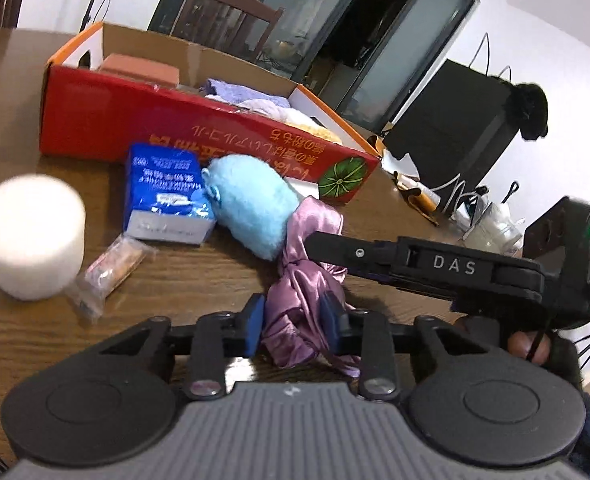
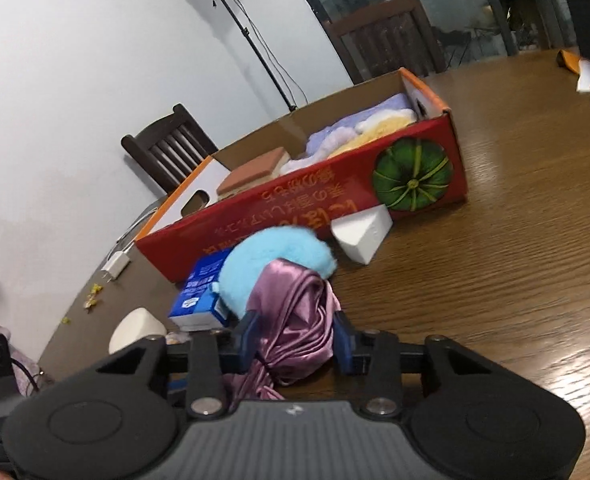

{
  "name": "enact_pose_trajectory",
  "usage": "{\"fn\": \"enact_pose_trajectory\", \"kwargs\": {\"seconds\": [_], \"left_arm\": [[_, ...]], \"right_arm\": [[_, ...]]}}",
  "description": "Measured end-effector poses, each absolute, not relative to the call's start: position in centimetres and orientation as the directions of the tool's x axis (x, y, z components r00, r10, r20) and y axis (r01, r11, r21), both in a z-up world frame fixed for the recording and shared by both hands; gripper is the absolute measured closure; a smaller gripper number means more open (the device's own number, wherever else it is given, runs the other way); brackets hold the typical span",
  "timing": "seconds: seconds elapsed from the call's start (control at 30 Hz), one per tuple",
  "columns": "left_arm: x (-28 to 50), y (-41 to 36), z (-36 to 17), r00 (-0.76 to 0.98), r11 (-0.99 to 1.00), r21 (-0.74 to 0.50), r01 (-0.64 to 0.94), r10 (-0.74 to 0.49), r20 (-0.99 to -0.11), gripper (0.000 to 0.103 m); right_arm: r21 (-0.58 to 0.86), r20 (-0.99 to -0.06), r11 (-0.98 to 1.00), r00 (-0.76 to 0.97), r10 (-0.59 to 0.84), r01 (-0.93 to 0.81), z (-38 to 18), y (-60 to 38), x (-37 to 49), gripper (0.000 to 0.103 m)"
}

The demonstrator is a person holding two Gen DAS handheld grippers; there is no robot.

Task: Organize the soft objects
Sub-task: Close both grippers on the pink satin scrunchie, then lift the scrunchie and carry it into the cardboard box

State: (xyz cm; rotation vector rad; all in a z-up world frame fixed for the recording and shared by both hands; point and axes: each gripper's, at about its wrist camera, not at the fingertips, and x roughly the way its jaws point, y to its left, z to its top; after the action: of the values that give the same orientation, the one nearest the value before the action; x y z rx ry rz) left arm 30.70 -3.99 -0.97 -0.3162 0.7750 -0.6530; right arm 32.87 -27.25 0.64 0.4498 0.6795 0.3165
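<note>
**Both grippers clamp the purple satin cloth**

The purple satin cloth (image 1: 295, 280) (image 2: 295, 316) lies bunched on the wooden table (image 1: 175, 280) (image 2: 495, 280), just in front of the red cardboard box (image 1: 135, 128) (image 2: 315, 208). The left gripper (image 1: 293, 320) pinches one end and the right gripper (image 2: 295, 340) the other, pads pressed into the fabric. A light blue plush (image 1: 251, 208) (image 2: 263, 264) touches the cloth. Only the left view shows the white cylinder (image 1: 31, 236) and the snack packet (image 1: 107, 272); only the right shows the white wedge block (image 2: 363, 236).
</note>
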Motion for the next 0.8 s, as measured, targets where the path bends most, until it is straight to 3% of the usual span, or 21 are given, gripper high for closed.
{"fn": "enact_pose_trajectory", "kwargs": {"seconds": [0.47,0.8], "left_arm": [[26.7,-4.1,-0.6,0.52,0.757,-0.485,0.439,-0.654,-0.55,0.078],[23.6,-3.6,2.4,0.57,0.751,-0.452,0.482,-0.66,-0.489,0.079]], "right_arm": [[0.452,-0.529,0.881,0.753,0.391,-0.139,1.7,-26.8,28.7,0.08],[0.427,-0.475,0.883,0.783,0.402,-0.194,4.3,-26.2,25.6,0.081]]}}
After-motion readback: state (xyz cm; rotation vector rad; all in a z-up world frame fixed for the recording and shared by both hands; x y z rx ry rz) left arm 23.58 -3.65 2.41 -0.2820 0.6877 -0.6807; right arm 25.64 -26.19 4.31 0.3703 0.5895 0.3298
